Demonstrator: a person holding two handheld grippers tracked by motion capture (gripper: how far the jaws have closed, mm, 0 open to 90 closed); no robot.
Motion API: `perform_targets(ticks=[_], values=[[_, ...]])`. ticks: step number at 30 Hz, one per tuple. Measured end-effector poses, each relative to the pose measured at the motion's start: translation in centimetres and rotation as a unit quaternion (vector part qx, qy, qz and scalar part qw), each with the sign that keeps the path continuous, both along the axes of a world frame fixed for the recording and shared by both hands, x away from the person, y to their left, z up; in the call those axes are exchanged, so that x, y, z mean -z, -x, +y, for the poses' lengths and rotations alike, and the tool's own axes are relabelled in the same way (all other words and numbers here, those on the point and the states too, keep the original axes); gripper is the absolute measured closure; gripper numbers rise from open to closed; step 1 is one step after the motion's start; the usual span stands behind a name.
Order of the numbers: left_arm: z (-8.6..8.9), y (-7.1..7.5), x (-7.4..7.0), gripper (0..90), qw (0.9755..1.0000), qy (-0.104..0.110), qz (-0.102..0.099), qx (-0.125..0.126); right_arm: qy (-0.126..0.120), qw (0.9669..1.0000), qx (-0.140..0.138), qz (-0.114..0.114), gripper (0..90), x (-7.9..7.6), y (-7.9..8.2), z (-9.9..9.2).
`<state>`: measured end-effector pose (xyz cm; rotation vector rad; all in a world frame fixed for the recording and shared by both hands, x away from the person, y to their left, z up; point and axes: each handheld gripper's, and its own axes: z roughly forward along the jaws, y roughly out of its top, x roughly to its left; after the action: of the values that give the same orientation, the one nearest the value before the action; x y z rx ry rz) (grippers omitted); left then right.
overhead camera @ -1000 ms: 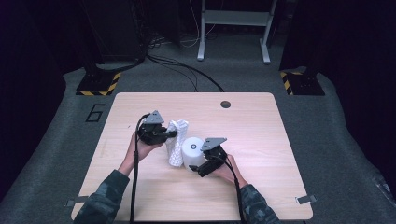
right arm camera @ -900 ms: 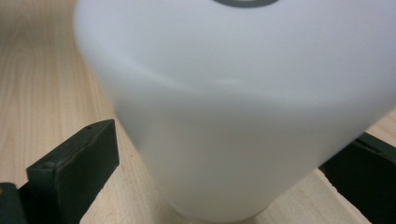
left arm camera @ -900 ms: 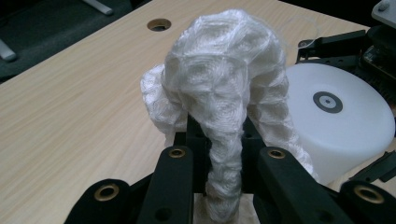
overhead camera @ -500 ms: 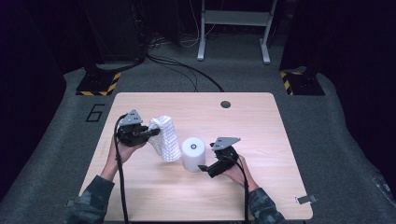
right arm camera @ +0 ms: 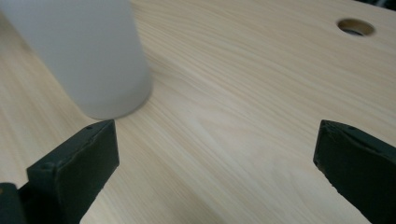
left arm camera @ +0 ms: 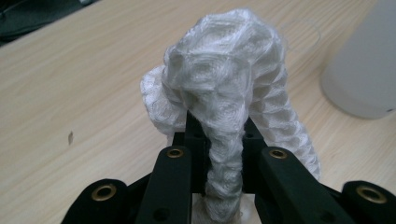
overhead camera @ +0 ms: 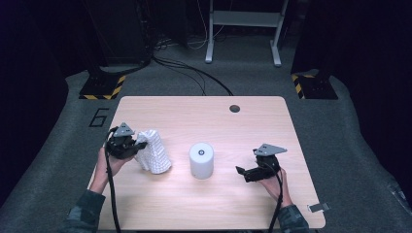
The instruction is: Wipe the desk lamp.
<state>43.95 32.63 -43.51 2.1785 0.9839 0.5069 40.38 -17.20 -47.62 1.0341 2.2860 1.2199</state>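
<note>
And the two hands have come apart: a second ago both claws were bunched together over the middle of the pale wooden bench (overhead camera: 204, 208), and now the white honeycomb-knit mesh sleeve (overhead camera: 154, 151) has been carried off to the left side, clear of the white cylindrical plastic container (overhead camera: 201, 160) it was crowding. The left claw (overhead camera: 138, 145) is clamped tight on the sleeve; in the left gripper view a twisted neck of the netting (left arm camera: 224, 154) is pinched between the black jaws while the rest balloons out above them. The container stands upright near the bench's centre, bare and free on every side. Over on the right, the right claw (overhead camera: 241, 171) has backed well away from it and points at it with jaws spread wide, nothing between them. By my reading the wrap is off and the separation is done; what's left looks like setting the sleeve down.
</note>
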Motion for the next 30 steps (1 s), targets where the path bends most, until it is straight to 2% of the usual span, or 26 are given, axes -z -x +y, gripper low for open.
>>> perform_targets(ticks=[3, 5, 7, 10, 11, 12, 13, 14, 15, 16, 17, 20, 21, 23, 25, 28, 30], values=[[0.8, -0.3, 1.4, 79.2, 0.9996, -0.006, 0.023, -0.013, 0.003, 0.9994, 0.034, 0.008, 0.0, 1.0, 0.3, -1.6], [1.2, -0.5, 2.4, 78.9, 0.9990, -0.015, 0.036, -0.021, -0.001, 0.9982, 0.058, 0.016, 0.0, 1.6, 0.5, -2.7], [1.4, -0.7, 3.4, 78.2, 0.9983, -0.013, 0.046, -0.033, -0.002, 0.9964, 0.080, 0.027, 0.0, 2.1, 0.6, -3.7], [1.5, -0.9, 4.3, 75.2, 0.9977, -0.019, 0.051, -0.040, -0.006, 0.9947, 0.095, 0.037, 0.0, 2.7, 0.8, -4.7], [1.6, -1.0, 4.5, 73.4, 0.9976, -0.009, 0.053, -0.045, -0.009, 0.9939, 0.104, 0.037, 0.0, 2.9, 1.0, -4.9], [1.8, -1.0, 4.6, 70.9, 0.9975, -0.009, 0.053, -0.045, -0.003, 0.9938, 0.104, 0.039, 0.0, 3.0, 1.1, -5.2], [1.9, -1.1, 4.6, 66.0, 0.9972, -0.009, 0.054, -0.050, -0.002, 0.9932, 0.108, 0.042, 0.0, 3.1, 1.2, -5.4], [1.9, -1.1, 4.6, 58.1, 0.9971, -0.001, 0.054, -0.054, -0.006, 0.9930, 0.109, 0.044, 0.0, 3.2, 1.3, -5.5], [2.0, -1.0, 4.5, 50.4, 0.9973, 0.002, 0.044, -0.058, -0.007, 0.9921, 0.116, 0.047, 0.0, 3.3, 1.3, -5.6], [2.1, -0.9, 4.3, 40.0, 0.9972, -0.006, 0.043, -0.061, -0.004, 0.9926, 0.112, 0.046, 0.0, 3.4, 1.3, -5.8], [2.2, -0.8, 4.0, 29.6, 0.9969, 0.000, 0.047, -0.063, -0.006, 0.9923, 0.115, 0.045, 0.0, 3.4, 1.4, -5.9], [2.5, -0.2, 3.0, 14.5, 0.9970, 0.013, 0.031, -0.069, -0.009, 0.9915, 0.122, 0.045, 0.0, 3.4, 1.6, -6.1], [2.5, 0.0, 2.7, 14.0, 0.9968, 0.019, 0.027, -0.072, -0.007, 0.9917, 0.121, 0.041, 0.0, 3.3, 1.6, -6.2], [2.8, 0.6, 1.9, 9.8, 0.9971, 0.014, 0.020, -0.073, -0.005, 0.9915, 0.123, 0.041, 0.0, 3.2, 1.7, -6.4], [3.1, 1.4, 1.3, 8.4, 0.9971, 0.018, 0.012, -0.073, 0.001, 0.9913, 0.126, 0.038, 0.0, 3.2, 1.9, -6.7], [3.6, 2.9, 0.7, 4.2, 0.9965, 0.026, -0.003, -0.080, 0.005, 0.9901, 0.135, 0.037, 0.0, 3.1, 2.1, -7.2], [3.9, 3.9, 0.6, 1.2, 0.9963, 0.021, -0.006, -0.083, 0.011, 0.9895, 0.140, 0.035, 0.0, 3.2, 2.4, -7.7]])
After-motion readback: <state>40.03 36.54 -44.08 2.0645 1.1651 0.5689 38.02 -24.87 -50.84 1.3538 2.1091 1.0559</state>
